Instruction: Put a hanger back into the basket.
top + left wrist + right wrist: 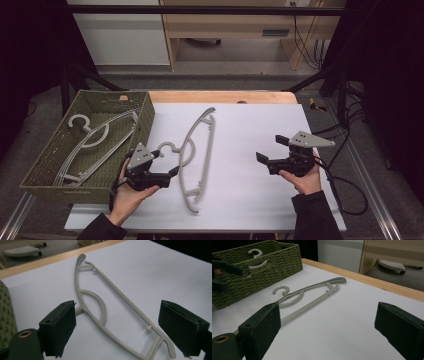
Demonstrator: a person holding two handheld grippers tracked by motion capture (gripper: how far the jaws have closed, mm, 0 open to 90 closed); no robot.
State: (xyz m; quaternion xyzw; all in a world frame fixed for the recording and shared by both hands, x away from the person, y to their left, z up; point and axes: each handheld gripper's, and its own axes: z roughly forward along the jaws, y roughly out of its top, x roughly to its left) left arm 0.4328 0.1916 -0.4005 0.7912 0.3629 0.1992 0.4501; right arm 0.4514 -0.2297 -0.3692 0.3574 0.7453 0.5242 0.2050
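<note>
Item: grey plastic clothes hanger point(196, 152), lying flat on the white table sheet point(250, 190) just beside the green woven basket point(145, 117), which holds more hangers point(92, 142). Likely light, rigid, smooth, thin-barred; best taken across the straight bar. Left gripper point(172, 172) released, at the hook; right gripper point(267, 150) released, well apart.

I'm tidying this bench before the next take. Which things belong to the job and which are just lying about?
In the job:
hanger on the mat
basket with more hangers
left tool
right tool

Lying about:
cables
white base on the floor
</note>
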